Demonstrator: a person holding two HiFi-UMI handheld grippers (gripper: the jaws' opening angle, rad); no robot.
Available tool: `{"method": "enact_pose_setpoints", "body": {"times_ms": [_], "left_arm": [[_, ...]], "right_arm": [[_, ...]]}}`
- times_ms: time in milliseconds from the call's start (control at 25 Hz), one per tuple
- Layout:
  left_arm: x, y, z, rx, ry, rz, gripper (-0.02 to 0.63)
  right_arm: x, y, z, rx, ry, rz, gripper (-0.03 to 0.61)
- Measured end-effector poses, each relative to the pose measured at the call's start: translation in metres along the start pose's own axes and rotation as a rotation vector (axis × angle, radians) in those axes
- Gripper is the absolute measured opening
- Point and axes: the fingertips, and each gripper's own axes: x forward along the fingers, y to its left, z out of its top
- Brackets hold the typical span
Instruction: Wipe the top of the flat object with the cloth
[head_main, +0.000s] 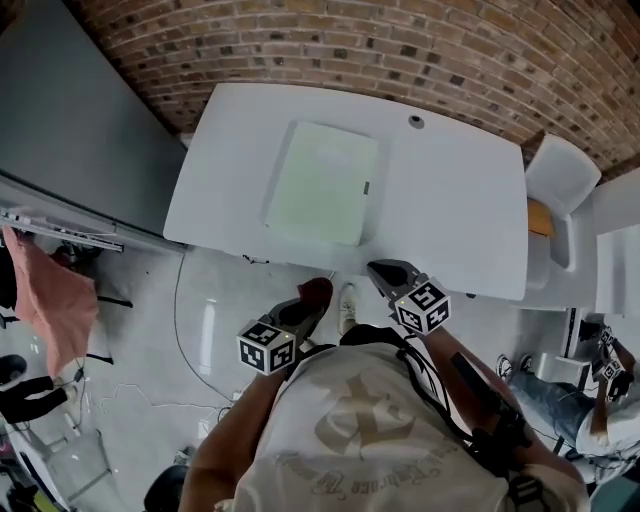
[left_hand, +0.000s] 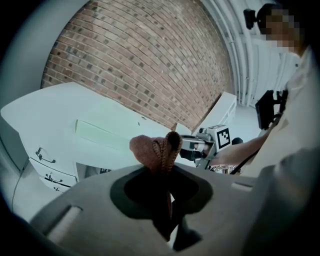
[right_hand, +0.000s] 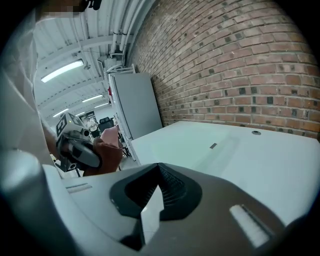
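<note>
Cloth (left_hand: 156, 149): reddish-brown wad pinched tight in the fingers of the left gripper (head_main: 305, 308), with the bunched end poking out past the tips. It's held in the air short of the bench (head_main: 455, 205), not over it yet. It reads as soft, light and floppy, so I'd expect no slip risk, but a tight wad gives a small contact patch. The grip at the bunch is fine, and some loose fabric ahead of the tips would help it press flat. Right gripper (head_main: 385, 270): fingers fully together, nothing between them, just beside the left one. Flat object (head_main: 322, 182): pale-green thin slab lying flat on the white bench, left of centre and well apart from both grippers. It looks thin, light and smooth-topped, so it may skate under a wipe. The closed right fingers could pin an edge or corner while the cloth runs across.
</note>
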Motion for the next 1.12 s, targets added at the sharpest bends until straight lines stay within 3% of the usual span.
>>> {"method": "enact_pose_setpoints", "body": {"times_ms": [360,680,880,1120], "left_arm": [[0.05,0.016,0.012,-0.094,0.048,0.034,0.074],[0.083,0.034,0.009,-0.14,0.061,0.11,0.074],[0.098,0.043,0.004,-0.193,0.063,0.128,0.074],[0.11,0.049,-0.007,-0.314,0.081,0.129,0.074]], "right_arm": [[0.028,-0.072,0.011,0.08,0.065,0.008,0.008],[0.057,-0.109,0.012,0.06,0.155,0.055,0.008],[0.075,-0.133,0.013,0.107,0.203,0.029,0.084],[0.096,-0.153,0.01,0.28,0.254,0.014,0.269]]}}
